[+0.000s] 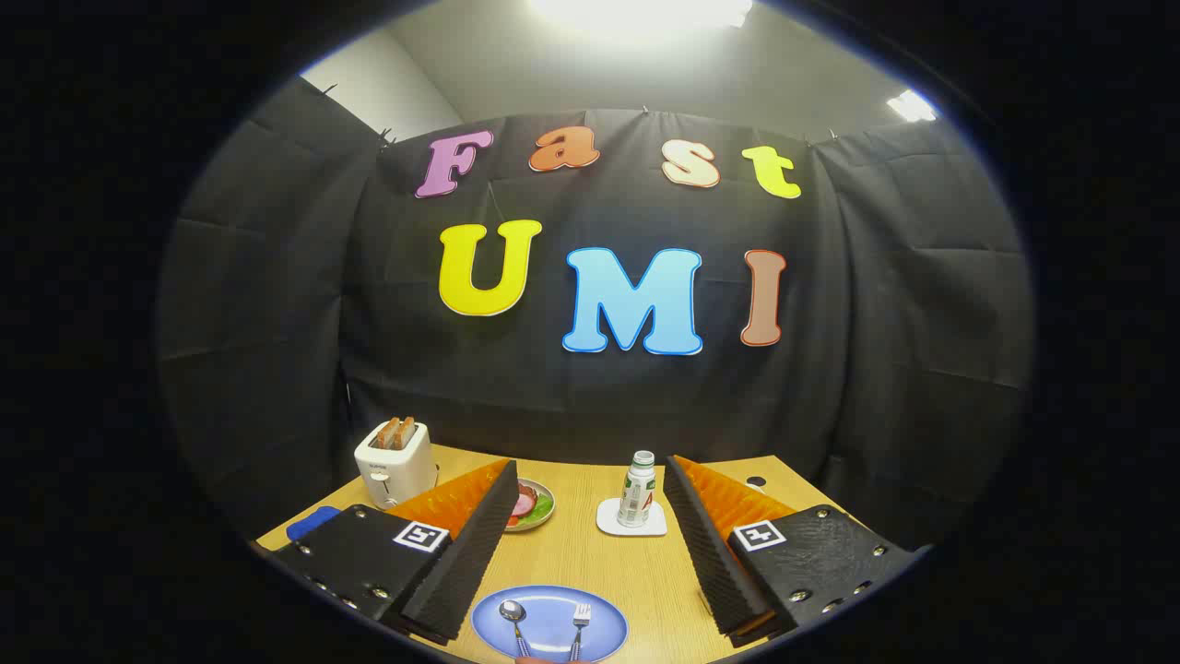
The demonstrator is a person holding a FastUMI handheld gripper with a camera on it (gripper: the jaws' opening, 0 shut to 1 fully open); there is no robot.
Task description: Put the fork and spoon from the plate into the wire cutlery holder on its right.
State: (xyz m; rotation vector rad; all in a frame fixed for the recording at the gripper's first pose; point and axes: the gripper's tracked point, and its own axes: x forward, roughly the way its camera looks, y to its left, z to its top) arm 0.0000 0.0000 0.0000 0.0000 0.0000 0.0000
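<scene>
A blue plate lies on the wooden table close in, low between my two fingers. On it rest a spoon at the left and a fork at the right, bowl and tines pointing away from me. My gripper hangs above the table, wide open, with nothing between its fingers. The plate sits nearer to me than the fingertips.
A white toaster with two bread slices stands at the back left. A small plate of food lies just past the left finger. A small bottle stands on a white coaster mid-table. A blue object lies at the left edge.
</scene>
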